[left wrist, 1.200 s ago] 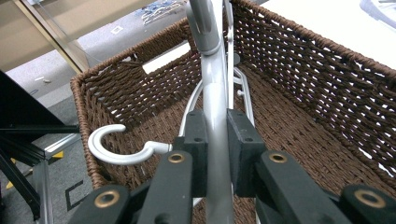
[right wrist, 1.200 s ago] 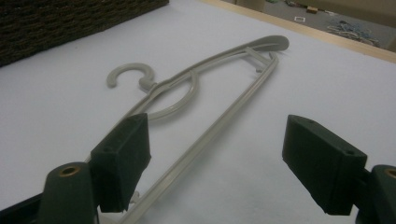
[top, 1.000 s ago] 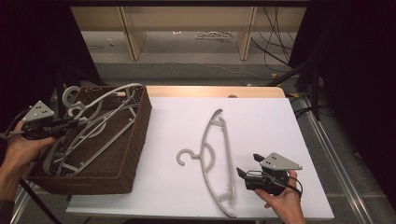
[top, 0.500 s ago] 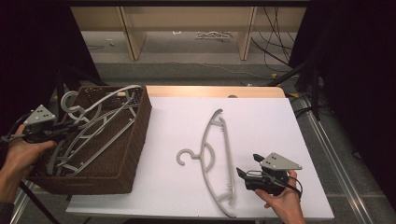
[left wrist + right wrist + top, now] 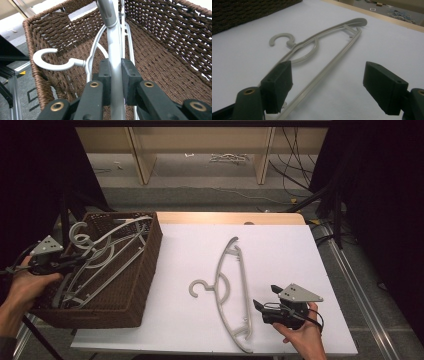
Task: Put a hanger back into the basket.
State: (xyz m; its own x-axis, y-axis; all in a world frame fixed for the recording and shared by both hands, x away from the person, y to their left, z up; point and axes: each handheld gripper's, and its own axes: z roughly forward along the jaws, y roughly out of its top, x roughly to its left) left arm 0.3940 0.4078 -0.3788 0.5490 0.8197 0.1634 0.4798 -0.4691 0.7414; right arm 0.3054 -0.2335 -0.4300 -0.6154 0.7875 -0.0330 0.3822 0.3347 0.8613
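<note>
A brown wicker basket [image 5: 149, 265] at the table's left holds several pale plastic hangers. My left gripper [image 5: 74, 263] reaches in over the basket's left rim. In the left gripper view it [image 5: 116, 68] is shut on the bar of a grey hanger [image 5: 113, 37]. A white hanger [image 5: 51, 61] lies beneath, its hook against the basket wall [image 5: 162, 27]. Another grey hanger [image 5: 231, 285] lies flat on the white table. My right gripper [image 5: 265, 297] is open just right of that hanger's near end. In the right gripper view the hanger [image 5: 324, 48] runs past the left jaw of the gripper [image 5: 329, 82], with nothing between the jaws.
White table top [image 5: 285, 250] extends right of the lying hanger, with a wooden strip along its far edge. Wooden shelf legs [image 5: 137, 155] and cables [image 5: 300, 165] sit on the floor beyond. The basket [image 5: 249, 10] lies far left in the right gripper view.
My left gripper has shifted slightly toward the near side with the grey hanger, and the hanger hooks in the basket moved with it. The right gripper and the table hanger stayed put.
</note>
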